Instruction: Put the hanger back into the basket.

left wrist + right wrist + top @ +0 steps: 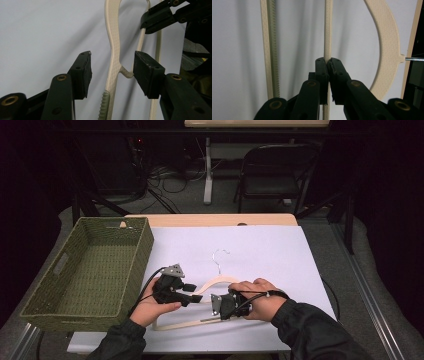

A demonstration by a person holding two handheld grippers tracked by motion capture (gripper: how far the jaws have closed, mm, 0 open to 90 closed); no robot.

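**A:** Right gripper (327,64) status?

**Me:** Clamped on a thin bar of the hanger (327,30), jaws pinched tight around it. I read that as my anchor: it pins the frame so it can't slide on the sheet.

**A:** And the left one?

**Me:** Left gripper (112,72) is spread wide, nothing gripped. The hanger's shoulder arm (113,57) runs up between the jaws, apart from both pads as far as I can tell. The small notch hook on it sits right at the right-hand pad (146,72); touching or not, can't tell. Looks lined up for a second grip, not yet closed.

**A:** Where's the hanger on the table?

**Me:** Flat on the white sheet (280,250), toward the near edge, about mid-width. Metal hook (219,257) points at the far edge. Both grippers come at it from the near side: left gripper (192,292) at its left shoulder, right gripper (215,304) at the lower bars.

**A:** Anything else around?

**Me:** Green woven basket (131,227) along the left edge, just beside the hanger's left end. Likely the destination, but that's my guess. Two grips would keep the frame from swinging on the lift.
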